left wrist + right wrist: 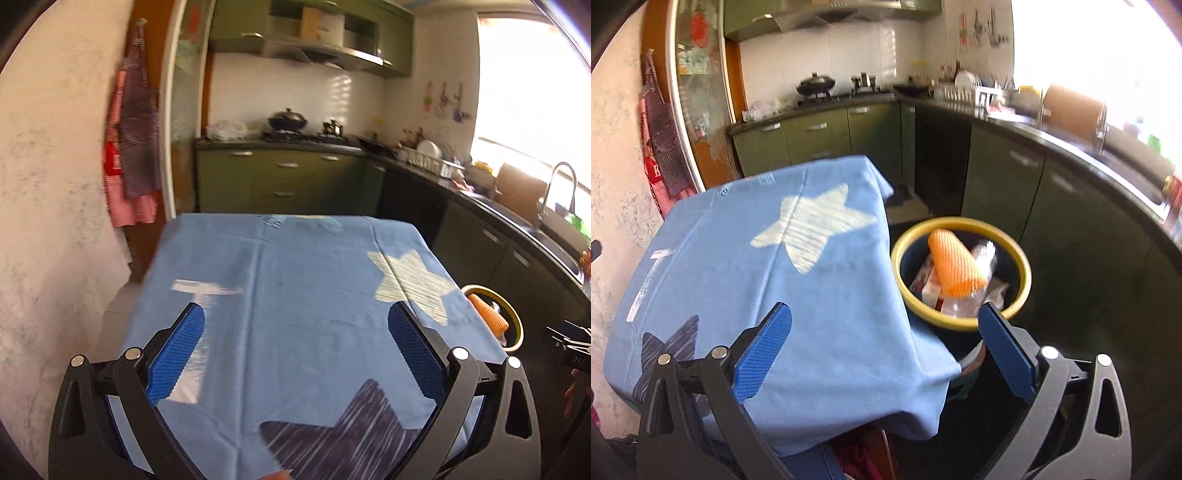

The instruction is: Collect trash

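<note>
A dark bin with a yellow rim (962,275) stands on the floor to the right of a table under a blue star-print cloth (768,266). Inside lie an orange foam net sleeve (955,264), clear plastic wrap and several wrappers. My right gripper (884,345) hangs open above the table's right corner and the bin's near rim, nothing between its blue pads. In the left wrist view my left gripper (295,347) is open over the blue cloth (295,280), holding nothing. The bin (495,317) peeks out past the table's right edge.
Green kitchen cabinets (280,177) with a stove and wok line the back; a dark counter with a sink and tap (557,195) runs along the right under a bright window. Aprons (131,147) hang on the left wall. The other gripper's black frame (570,343) shows at right.
</note>
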Demonstrator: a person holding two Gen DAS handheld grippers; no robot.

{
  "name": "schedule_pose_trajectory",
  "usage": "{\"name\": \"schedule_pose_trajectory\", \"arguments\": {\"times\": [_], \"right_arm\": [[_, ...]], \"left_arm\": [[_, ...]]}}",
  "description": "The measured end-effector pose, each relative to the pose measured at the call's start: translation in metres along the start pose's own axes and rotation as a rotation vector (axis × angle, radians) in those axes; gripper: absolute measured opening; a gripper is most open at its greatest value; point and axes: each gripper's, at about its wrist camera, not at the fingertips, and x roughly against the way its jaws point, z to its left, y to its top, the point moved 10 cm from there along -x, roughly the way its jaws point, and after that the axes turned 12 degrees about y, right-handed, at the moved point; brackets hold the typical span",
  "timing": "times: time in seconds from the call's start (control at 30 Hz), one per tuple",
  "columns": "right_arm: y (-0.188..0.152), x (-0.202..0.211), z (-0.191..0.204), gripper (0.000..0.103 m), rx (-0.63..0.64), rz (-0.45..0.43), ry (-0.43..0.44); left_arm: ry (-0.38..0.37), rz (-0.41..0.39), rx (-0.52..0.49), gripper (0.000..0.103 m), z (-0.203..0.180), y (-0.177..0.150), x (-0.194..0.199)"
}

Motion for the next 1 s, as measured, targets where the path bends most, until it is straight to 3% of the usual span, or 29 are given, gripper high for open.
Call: {"name": "schedule_pose_trajectory", "arguments": {"times": [0.13, 0.33, 0.73, 1.0], "right_arm": [[0.006, 0.013, 0.013, 0.096, 0.02, -0.034, 0.0], [0.01, 0.036, 0.023, 0.096, 0.055, -0.081, -0.009], [0.014, 0.038, 0.014, 0.096, 0.026, -0.106, -0.024], [0.014, 0.038, 0.014, 0.096, 0.026, -0.106, -0.022]], "left_arm": [[-0.005, -0.056, -0.004, 0.098, 0.019, 0.006, 0.025], [-0.053, -0.086, -0.021, 0.098, 0.011, 0.008, 0.049], [-0.011, -0.098, -0.02, 0.098, 0.003, 0.008, 0.049], [-0.035, -0.103, -0.023, 0.098, 0.0, 0.011, 0.053]]}}
